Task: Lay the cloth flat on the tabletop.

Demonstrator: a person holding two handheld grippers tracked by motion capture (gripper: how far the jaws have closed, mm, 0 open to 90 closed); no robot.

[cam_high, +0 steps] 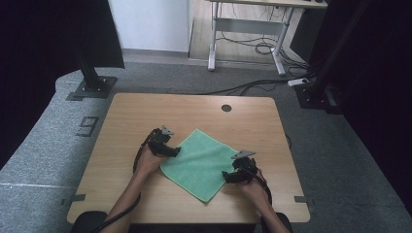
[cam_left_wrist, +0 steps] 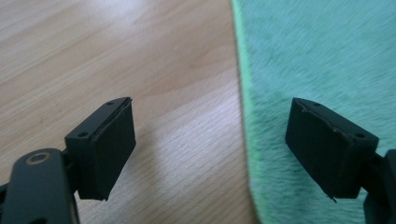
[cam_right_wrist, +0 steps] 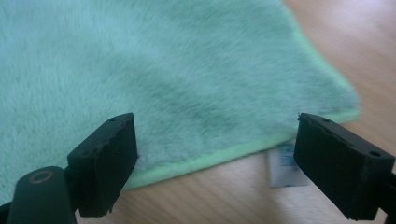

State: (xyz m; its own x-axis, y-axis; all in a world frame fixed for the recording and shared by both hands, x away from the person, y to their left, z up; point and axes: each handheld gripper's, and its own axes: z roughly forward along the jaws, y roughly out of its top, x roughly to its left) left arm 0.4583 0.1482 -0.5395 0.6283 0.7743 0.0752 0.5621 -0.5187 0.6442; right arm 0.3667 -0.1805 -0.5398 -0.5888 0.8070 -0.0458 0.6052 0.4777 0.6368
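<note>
The right claw (cam_high: 227,175) sits at about 5 o'clock on the counter (cam_high: 126,116), jaws spread wide and holding nothing, straddling the near right edge of the green cloth (cam_high: 201,162) (a small white label (cam_right_wrist: 285,165) peeks from under that hem). The left claw (cam_high: 176,151), at about 9 o'clock of the cloth, is likewise wide open and empty, one jaw over wood, the other over the cloth's left edge. The cloth lies flat, turned like a diamond, mid-counter. A round hole (cam_high: 226,108) marks the far edge at 12 o'clock.

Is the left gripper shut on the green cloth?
No, the left gripper is open, straddling the flat green microfibre cloth's edge.
</note>
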